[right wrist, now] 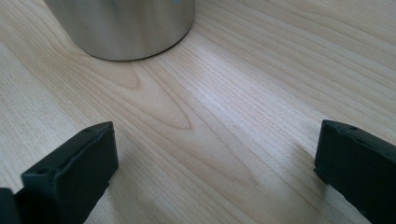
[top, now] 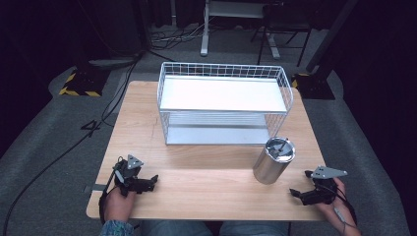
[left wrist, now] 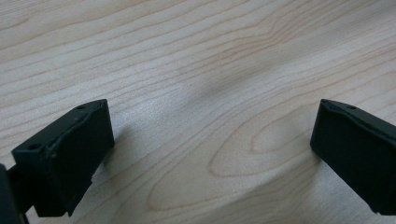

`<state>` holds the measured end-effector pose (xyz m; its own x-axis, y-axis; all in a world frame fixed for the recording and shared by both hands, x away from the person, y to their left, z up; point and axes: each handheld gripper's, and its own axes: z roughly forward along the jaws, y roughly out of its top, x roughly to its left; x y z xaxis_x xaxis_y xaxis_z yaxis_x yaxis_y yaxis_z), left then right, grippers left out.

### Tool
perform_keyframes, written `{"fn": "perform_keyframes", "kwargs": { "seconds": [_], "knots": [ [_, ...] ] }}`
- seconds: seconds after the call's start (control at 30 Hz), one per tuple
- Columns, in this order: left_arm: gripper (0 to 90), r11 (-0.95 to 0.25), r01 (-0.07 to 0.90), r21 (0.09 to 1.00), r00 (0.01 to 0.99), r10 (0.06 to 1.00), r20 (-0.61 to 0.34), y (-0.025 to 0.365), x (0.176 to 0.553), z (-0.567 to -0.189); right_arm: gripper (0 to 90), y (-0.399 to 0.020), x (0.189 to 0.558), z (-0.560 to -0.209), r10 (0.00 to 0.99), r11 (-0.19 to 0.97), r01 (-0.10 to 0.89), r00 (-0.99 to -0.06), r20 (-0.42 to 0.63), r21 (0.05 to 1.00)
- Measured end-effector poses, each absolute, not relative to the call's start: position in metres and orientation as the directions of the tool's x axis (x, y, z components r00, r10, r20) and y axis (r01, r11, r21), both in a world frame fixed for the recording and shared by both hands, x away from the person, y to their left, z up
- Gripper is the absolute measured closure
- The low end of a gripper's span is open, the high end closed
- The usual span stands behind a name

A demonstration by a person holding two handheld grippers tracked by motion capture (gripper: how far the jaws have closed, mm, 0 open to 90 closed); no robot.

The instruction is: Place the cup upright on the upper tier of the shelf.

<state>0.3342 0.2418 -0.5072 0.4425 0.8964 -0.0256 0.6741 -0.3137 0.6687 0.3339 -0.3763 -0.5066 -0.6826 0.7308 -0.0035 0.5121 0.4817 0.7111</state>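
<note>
**Canister waits near right tool, nothing gripped yet**

Canister (top: 273, 161) stands upright on the wooden surface (top: 196, 187) in the high view, toward the near right, just in front of the right end of a white wire rack (top: 223, 101) with two shelves. The right tool (top: 297, 193) rests low on the surface at the near right edge, near the canister's base but apart from it, pointing roughly leftward. The left tool (top: 153, 180) lies at the near left, well apart from the canister, also low on the wood. A hand holds each one.

In the left gripper view, the left tool (left wrist: 212, 140) has its jaws spread wide, with bare wood grain between them and nothing in hold.

In the right gripper view, the right tool (right wrist: 215, 158) is likewise spread wide and empty. The canister (right wrist: 123, 25) shows its brushed metal lower wall at the top, ahead of the jaws and a little left of centre.

By my reading, this is the start: the approach to the canister is not yet made. The next move likely calls for the right tool to advance and shift left until the jaws straddle the round wall, then close squarely so the smooth metal does not slip or tip.
</note>
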Motion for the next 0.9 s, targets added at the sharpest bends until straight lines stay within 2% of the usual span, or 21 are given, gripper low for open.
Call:
{"fn": "perform_keyframes", "kwargs": {
  "seconds": [0.63,0.9],
  "knots": [
    [0.0,-0.313,0.675,0.668,0.442,0.896,-0.028,0.2417,0.3341,-0.5072,0.0,-0.3768,0.3343,-0.5063,0.740,0.473,0.521,-0.672,0.000,0.711],
    [0.0,-0.312,0.677,0.667,0.441,0.897,-0.027,0.2418,0.3331,-0.5071,0.0,-0.3785,0.3380,-0.5039,0.732,0.442,0.531,-0.680,0.051,0.723]
  ]
}}
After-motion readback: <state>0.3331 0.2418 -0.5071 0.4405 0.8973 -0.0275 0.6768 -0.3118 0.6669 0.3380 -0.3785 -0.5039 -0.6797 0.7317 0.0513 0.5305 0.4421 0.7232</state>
